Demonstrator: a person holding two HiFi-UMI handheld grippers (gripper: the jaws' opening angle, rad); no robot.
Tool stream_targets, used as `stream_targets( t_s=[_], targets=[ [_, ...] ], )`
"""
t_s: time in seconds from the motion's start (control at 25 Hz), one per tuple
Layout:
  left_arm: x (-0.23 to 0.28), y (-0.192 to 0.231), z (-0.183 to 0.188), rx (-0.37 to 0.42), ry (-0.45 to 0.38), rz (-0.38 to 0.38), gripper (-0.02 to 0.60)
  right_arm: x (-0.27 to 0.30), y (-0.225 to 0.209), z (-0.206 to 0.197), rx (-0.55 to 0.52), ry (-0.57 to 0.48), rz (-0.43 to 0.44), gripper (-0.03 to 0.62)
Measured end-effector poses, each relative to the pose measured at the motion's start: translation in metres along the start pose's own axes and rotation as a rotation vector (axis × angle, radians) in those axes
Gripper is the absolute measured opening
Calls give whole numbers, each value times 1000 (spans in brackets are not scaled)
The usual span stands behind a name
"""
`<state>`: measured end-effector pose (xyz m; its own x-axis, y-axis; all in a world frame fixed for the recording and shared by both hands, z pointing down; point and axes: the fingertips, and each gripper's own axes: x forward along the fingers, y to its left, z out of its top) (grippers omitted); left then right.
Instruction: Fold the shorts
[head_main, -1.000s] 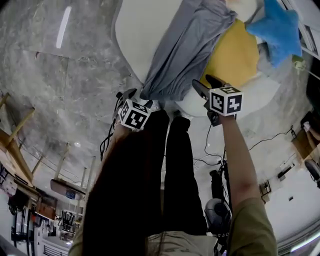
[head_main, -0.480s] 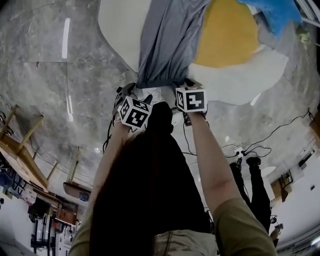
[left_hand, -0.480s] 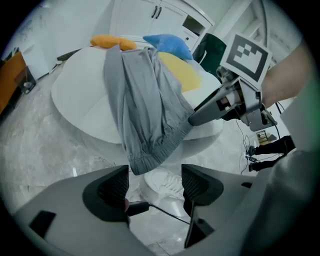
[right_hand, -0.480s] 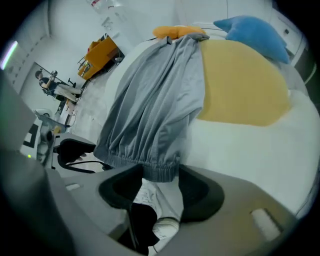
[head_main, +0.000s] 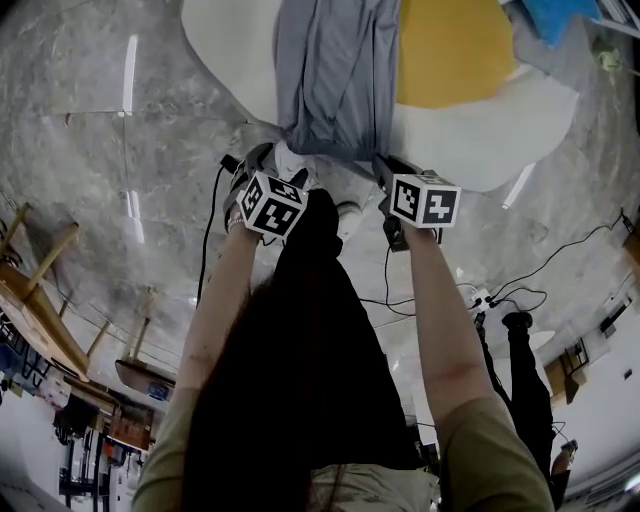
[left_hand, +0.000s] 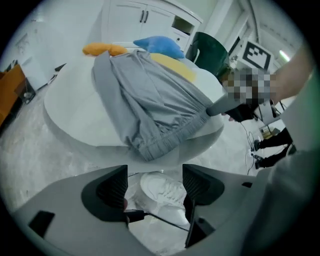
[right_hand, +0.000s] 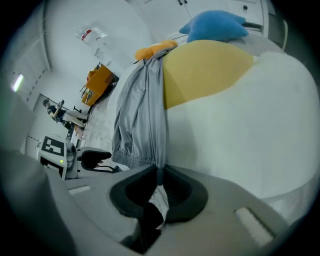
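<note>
Head view: grey shorts (head_main: 335, 80) lie across the white desk (head_main: 225, 50), with the waistband overhanging its near edge toward the left gripper (head_main: 262, 165) and right gripper (head_main: 385, 168). The leg ends are cut off. Left gripper view: jaws spread and empty, just short of the waistband, likely to take its other corner. Right gripper view: jaws, which have just been closing, pinch the waistband corner, probably to pull it flat.

Plain grey shorts (head_main: 335, 75), white table (head_main: 230, 50), yellow cloth (head_main: 455, 50) at their three o'clock, blue cloth (head_main: 560, 15) beyond it, grey marbled floor (head_main: 100, 150).
</note>
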<state>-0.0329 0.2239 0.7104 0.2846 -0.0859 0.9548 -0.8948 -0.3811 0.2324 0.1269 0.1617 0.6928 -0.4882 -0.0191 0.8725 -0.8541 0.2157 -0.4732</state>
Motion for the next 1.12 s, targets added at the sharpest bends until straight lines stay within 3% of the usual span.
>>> stream_targets(
  t_s=[0.16,0.28,0.48,0.64,0.84,0.96,1.12],
  targets=[
    [7,7,13,-180,-53,-50,328,-3,-5,0,-33,-5,50,38],
    [15,11,21,-269,-63,-91,328,-2,0,2,-98,1,74,38],
    [33,5,28,-357,-65,-177,325,-6,6,1,-118,-11,170,38],
    [42,5,31,-385,-64,-214,313,-9,6,-5,-105,-7,208,37],
    [36,7,34,-389,-40,-246,173,-7,11,-5,-128,13,222,37],
    [23,-1,30,-382,-44,-297,54,-7,17,-7,-144,32,222,37],
    [5,-13,18,-408,-50,-361,44,-11,17,-9,-91,36,225,37]
  ],
)
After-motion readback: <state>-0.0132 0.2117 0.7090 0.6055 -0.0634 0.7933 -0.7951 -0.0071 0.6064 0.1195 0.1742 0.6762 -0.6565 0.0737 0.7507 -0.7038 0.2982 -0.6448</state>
